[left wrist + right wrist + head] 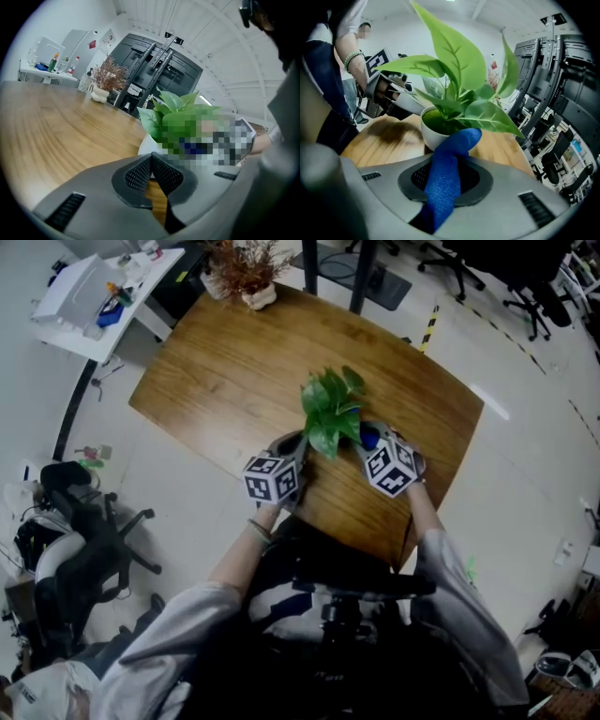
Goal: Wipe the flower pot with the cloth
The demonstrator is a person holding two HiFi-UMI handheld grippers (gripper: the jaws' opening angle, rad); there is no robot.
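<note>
A white flower pot (432,132) with a green leafy plant (330,412) stands near the front edge of the brown wooden table (225,371). My right gripper (445,165) is shut on a blue cloth (443,183), and the cloth's upper end lies against the pot's near side. In the head view this gripper (377,452) sits just right of the plant, with the cloth (368,437) showing under the leaves. My left gripper (150,158) is shut with nothing in it, its tips right at the pot (149,143); in the head view that gripper (287,461) is left of the plant.
A dried reddish plant in a pale pot (246,273) stands at the table's far edge. A white side table with bottles (101,292) is at the far left, and office chairs (80,549) stand on the floor to the left. Black racks (154,65) rise behind the table.
</note>
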